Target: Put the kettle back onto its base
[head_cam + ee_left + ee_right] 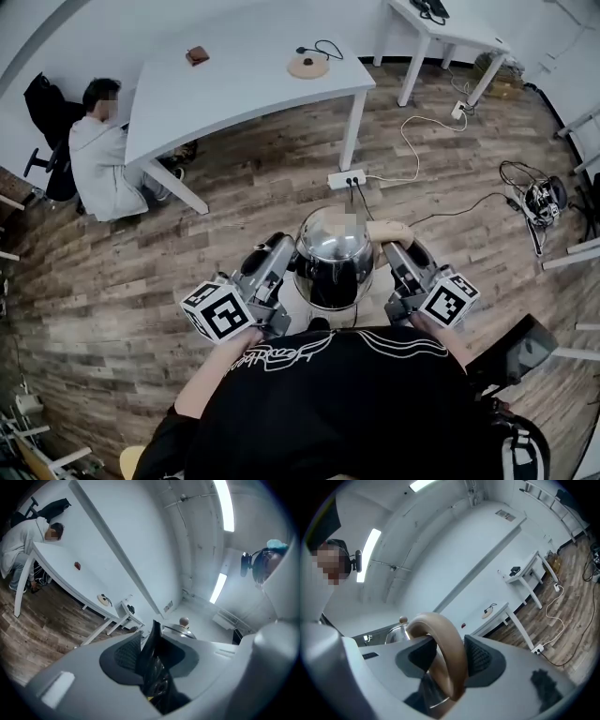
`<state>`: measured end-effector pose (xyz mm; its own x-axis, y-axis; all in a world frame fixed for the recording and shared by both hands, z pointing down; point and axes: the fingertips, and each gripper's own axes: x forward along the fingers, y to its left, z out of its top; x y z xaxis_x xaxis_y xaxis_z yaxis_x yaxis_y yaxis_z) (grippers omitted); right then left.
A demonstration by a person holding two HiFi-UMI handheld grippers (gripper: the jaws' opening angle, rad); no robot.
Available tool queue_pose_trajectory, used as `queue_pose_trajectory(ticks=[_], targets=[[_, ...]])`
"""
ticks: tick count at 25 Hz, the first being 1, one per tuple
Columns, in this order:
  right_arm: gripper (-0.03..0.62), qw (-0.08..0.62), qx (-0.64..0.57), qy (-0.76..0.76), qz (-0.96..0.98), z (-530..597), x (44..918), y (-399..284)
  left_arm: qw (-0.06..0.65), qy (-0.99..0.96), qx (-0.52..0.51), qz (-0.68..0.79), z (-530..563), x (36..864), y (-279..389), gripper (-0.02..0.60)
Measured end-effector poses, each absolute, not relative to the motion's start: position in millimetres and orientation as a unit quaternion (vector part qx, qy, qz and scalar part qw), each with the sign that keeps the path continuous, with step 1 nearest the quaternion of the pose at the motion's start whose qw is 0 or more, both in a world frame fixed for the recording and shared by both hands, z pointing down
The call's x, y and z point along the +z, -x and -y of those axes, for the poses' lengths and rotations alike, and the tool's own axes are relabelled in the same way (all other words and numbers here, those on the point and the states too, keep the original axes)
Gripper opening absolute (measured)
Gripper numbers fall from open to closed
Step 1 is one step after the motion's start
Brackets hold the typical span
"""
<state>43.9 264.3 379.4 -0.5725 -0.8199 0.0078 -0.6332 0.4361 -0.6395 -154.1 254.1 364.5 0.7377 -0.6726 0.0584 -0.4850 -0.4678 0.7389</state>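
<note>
Left gripper (152, 660) clamps the kettle's (333, 251) dark side and right gripper (446, 663) its tan handle (440, 644), held mid-air. The base (307, 66) sits well apart, near the table's (234, 89) right end, so the placing remains.

Head view steeply down over the kettle (333, 258), gripper views level, close in from either side, white table (234, 84) shared by all three

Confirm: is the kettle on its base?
Off: the left claw and right claw hold the kettle over the floor; its base lies bare on the table.
</note>
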Motion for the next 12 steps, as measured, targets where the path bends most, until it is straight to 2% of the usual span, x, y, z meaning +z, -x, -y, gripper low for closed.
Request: queue_pose_trajectory(ticks=[12], targets=[[0.182, 0.137, -0.304, 0.44, -0.834, -161.1, 382.8, -9.2, 0.396, -0.847, -0.122, 0.333, -143.7, 371.3, 187.6, 0.1]])
